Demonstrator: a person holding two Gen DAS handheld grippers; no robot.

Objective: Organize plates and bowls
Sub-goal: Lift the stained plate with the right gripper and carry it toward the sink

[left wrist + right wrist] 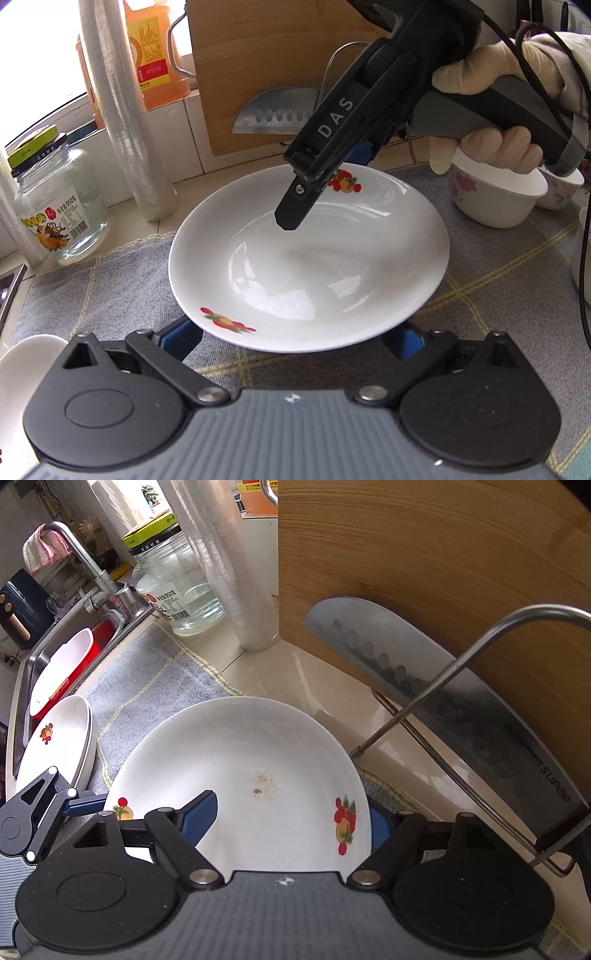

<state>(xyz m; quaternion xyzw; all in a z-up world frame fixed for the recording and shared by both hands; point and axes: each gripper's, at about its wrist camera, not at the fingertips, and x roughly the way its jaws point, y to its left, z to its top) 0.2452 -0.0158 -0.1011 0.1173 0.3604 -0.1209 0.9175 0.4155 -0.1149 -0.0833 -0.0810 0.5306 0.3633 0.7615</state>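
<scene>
A white plate (314, 266) with fruit decals sits over the grey checked cloth (110, 288). My right gripper (317, 184) comes down from the upper right in a gloved hand and straddles the plate's far rim. In the right wrist view one blue finger (199, 812) lies inside the plate (258, 746), which has a brown smear at its middle. The other finger (378, 830) is behind the rim, so the right gripper (288, 819) is shut on the plate. My left gripper (295, 339) is open wide, its fingertips hidden under the near rim.
Two stacked decal plates (55, 738) lie left by the sink (33, 664). Floral bowls (495, 195) stand at the right. A jar (59, 206), a stack of clear cups (136, 147), a cutting board (443, 572), a cleaver (424, 686) and a wire rack (424, 698) line the back.
</scene>
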